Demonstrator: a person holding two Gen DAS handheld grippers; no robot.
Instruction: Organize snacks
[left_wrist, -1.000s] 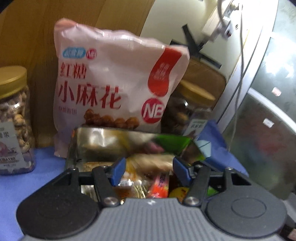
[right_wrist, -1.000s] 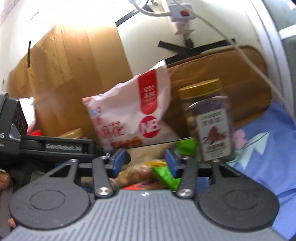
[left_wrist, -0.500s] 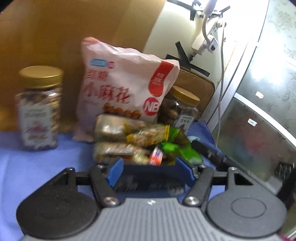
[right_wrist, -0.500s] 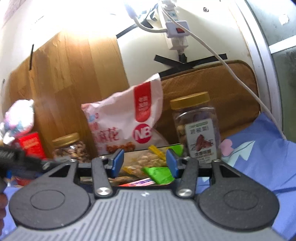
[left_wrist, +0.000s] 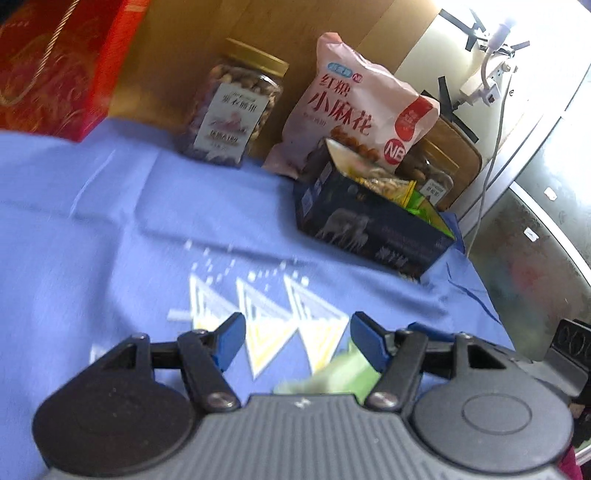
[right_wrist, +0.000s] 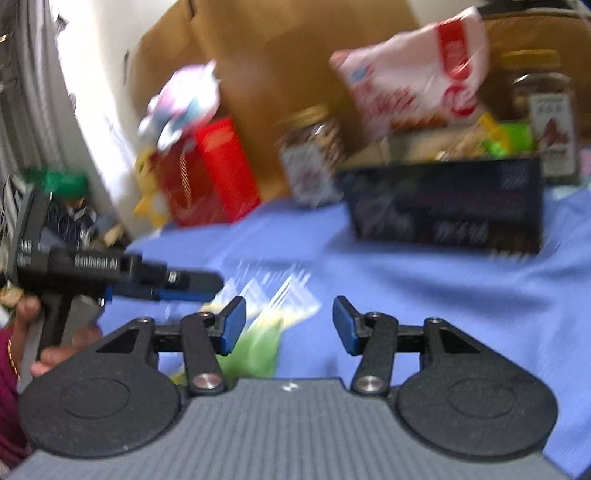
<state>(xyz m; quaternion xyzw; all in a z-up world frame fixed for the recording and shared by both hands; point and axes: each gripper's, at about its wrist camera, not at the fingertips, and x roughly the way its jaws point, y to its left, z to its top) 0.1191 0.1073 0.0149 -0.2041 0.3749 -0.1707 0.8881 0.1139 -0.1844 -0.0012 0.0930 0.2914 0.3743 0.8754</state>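
Item: green packet (left_wrist: 332, 373), a small snack sachet lying flat on the blue cloth (left_wrist: 110, 221), just in front of both grippers and well apart from the dark box (left_wrist: 369, 225) that is already filled with other packets. Judged light, soft and crinkly, its film probably slippery; best taken by an edge or a pinched corner, since a flat face offers little. Left gripper (left_wrist: 295, 339): jaws apart, nothing between the pads, packet low beside the right-hand pad. Right gripper (right_wrist: 288, 325): jaws apart, empty, packet (right_wrist: 255, 347) seen blurred under its left pad.
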